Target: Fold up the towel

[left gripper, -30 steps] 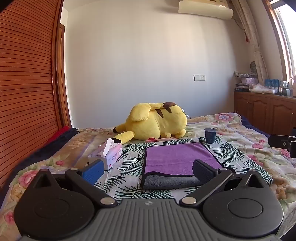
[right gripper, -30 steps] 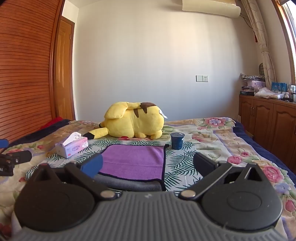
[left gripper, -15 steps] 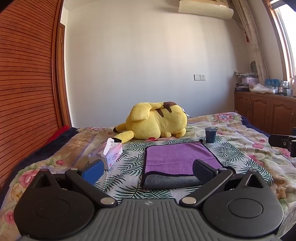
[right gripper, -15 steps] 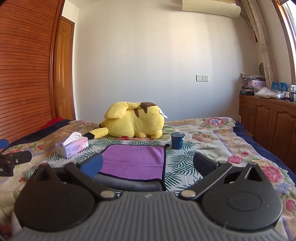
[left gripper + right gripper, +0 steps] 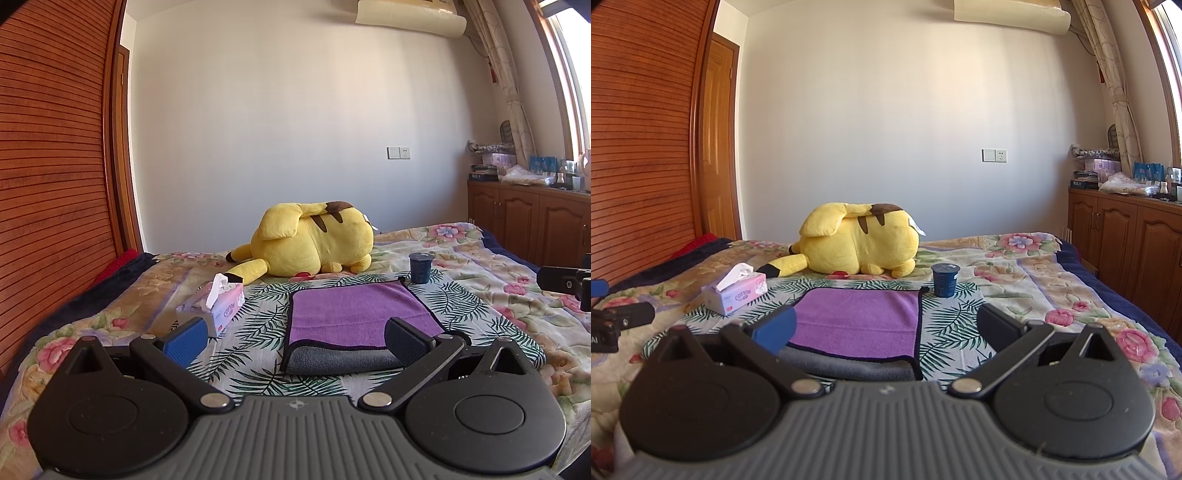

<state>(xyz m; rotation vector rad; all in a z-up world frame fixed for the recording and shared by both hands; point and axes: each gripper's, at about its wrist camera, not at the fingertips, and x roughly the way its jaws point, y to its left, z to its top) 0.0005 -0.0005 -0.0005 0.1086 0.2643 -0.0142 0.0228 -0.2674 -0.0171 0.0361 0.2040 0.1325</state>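
Towel (image 5: 354,325) lies folded on the bed (image 5: 476,306), purple over grey; cup (image 5: 420,267) just beyond its far corner. Left gripper (image 5: 293,338) and right gripper (image 5: 886,328) both spread wide, holding nothing.

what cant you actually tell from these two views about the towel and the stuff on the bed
- Towel: left wrist view, its near right corner is hidden behind the left gripper's black finger; the right wrist view hides its near left corner behind the right gripper.
- Layers in the fold: not countable.
- Dark cup: contents not visible.
- Tissue box: small print unreadable.
- Plush toy: face turned away.
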